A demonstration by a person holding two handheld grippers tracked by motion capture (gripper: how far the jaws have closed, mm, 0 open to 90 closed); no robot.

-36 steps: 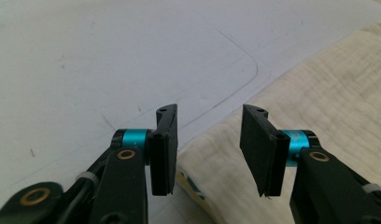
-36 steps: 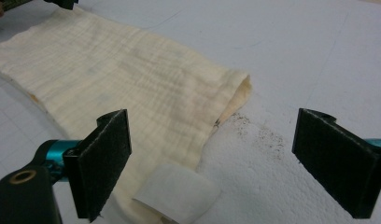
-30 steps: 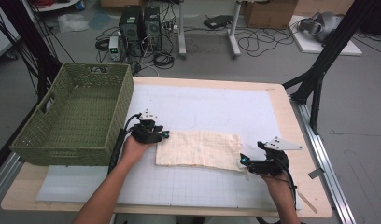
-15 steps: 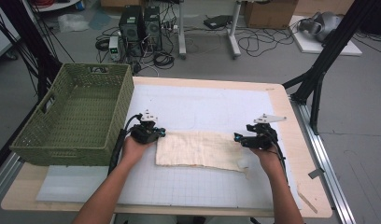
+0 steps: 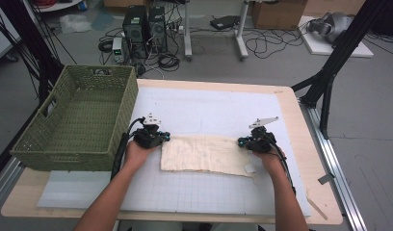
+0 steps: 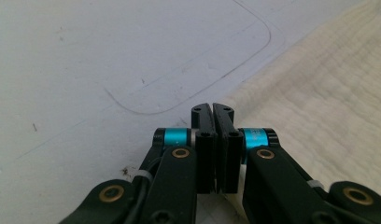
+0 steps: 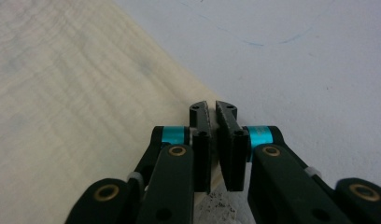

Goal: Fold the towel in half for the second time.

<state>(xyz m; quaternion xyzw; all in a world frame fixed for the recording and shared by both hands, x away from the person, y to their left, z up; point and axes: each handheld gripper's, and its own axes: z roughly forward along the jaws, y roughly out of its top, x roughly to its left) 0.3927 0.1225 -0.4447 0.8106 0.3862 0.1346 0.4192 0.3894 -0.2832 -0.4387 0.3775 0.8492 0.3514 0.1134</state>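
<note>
Left tool (image 5: 162, 136) sits at the far left corner of the cream cloth (image 5: 204, 154), its jaws pressed together; the left gripper view confirms the jaws (image 6: 212, 116) closed at the cloth's edge, though whether fabric is pinched between them cannot be told from that angle. Right tool (image 5: 242, 141) sits at the far right corner of the same cloth, and the right gripper view shows its jaws (image 7: 213, 114) nearly closed, a thin gap remaining, set right on the cloth's border; a hold on the fabric cannot be confirmed. The high view alone shows the whole layout: the cloth lies flat and spread on the white mat (image 5: 214, 110) covering the table (image 5: 291, 101), with a green woven basket (image 5: 79, 120) standing at the left, just beside the left hand (image 5: 137, 153). The gripper views add the weave of the cloth and faint pen lines on the mat.
</note>
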